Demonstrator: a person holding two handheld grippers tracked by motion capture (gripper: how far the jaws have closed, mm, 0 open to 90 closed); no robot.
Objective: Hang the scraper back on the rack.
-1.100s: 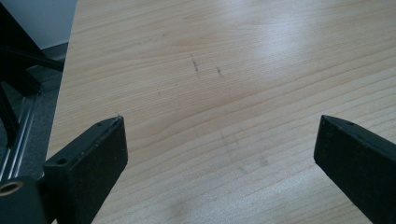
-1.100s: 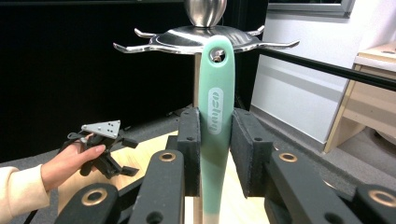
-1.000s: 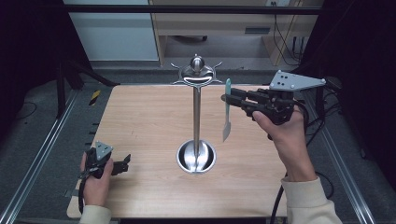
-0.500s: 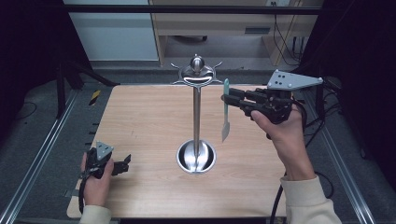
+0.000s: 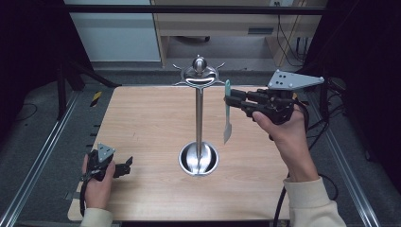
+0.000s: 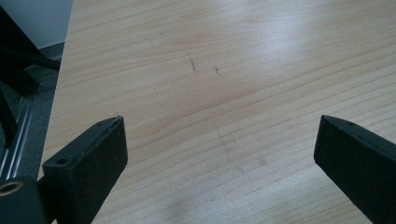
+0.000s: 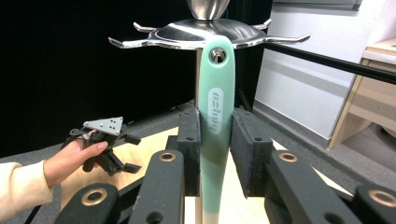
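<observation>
High view has your right gripper (image 5: pixel 235 100) clamped on the green handle of a utensil (image 5: pixel 227 113), hanging blade-down, its hole lifted near the hooks of the steel stand (image 5: pixel 199 113); I'd judge you hold it upright so the hole can slip onto a hook. Your left gripper (image 5: pixel 122 166) rests low at the near-left of the table (image 5: pixel 142 123), jaws wide apart and empty, out of the way. That table is pale wood, framed by metal rails, with dark curtains and a desk behind.

The green utensil handle (image 7: pixel 215 112) bears an embossed word, unreadable.
</observation>
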